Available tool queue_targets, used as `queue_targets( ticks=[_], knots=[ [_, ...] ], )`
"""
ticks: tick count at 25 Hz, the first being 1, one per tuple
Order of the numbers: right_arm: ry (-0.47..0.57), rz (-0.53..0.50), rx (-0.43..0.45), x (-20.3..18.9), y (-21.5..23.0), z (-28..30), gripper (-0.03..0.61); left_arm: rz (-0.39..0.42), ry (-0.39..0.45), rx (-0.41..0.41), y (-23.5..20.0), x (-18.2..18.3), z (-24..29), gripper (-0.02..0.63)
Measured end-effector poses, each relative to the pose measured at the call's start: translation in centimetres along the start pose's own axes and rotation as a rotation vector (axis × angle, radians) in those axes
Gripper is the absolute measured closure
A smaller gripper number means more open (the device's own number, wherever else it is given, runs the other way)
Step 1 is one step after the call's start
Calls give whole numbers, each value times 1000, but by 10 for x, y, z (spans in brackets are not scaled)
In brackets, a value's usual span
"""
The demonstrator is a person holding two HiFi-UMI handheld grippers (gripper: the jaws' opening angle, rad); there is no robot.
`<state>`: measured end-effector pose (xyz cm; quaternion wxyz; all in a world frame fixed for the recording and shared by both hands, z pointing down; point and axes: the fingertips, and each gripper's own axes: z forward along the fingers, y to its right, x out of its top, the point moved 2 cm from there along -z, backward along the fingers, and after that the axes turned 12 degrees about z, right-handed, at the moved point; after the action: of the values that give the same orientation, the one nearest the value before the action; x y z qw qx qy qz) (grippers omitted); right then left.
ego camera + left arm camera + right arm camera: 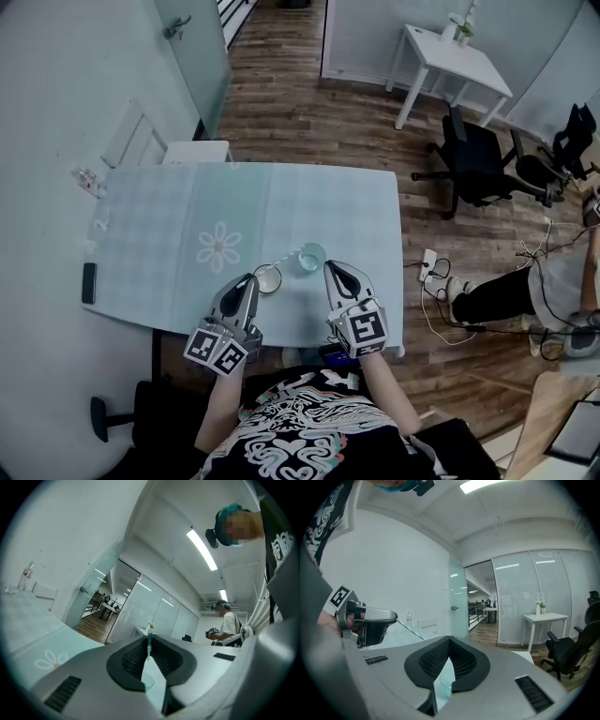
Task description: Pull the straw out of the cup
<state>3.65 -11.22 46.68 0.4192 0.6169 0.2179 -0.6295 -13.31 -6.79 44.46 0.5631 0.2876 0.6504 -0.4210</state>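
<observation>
A clear cup [309, 256] stands near the front of the pale tablecloth. My right gripper [329, 266] has its tips closed at the cup's right rim. In the right gripper view its jaws [450, 640] meet, with the cup's wall [446, 679] showing in the gap below them. My left gripper [253, 278] is shut on a thin teal straw [148, 649], pinched between its tips [149, 641]. In the right gripper view the straw [411, 632] slants down from the left gripper [392, 618] and passes behind my right jaws. Its lower end is hidden.
A clear round ring [268, 278] lies on the table [356, 206] just beside my left tips. A dark phone [88, 282] and a bottle [86, 176] sit at the table's left side. Office chairs [478, 159], a white side table [459, 56] and a seated person [525, 281] are to the right.
</observation>
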Motion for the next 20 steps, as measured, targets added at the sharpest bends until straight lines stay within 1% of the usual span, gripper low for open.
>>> queue_targets(
  ticks=[3,7,13,16,20],
  knots=[
    [-1,15,-1,-1,2,-2,558,-10,8,-1,2,1,0,584],
    [-2,45,29,-3,1,-5,558,-8,1,-1,5,-2,0,584],
    [-12,47,24,-7,3,-8,558,-4,-8,5,6,-4,1,584],
    [-8,67,37,-5,2,-7,558,-4,-8,8,6,-2,1,584],
    [-14,65,51,-5,0,-6,558,-13,-8,14,5,-2,3,584]
  ],
)
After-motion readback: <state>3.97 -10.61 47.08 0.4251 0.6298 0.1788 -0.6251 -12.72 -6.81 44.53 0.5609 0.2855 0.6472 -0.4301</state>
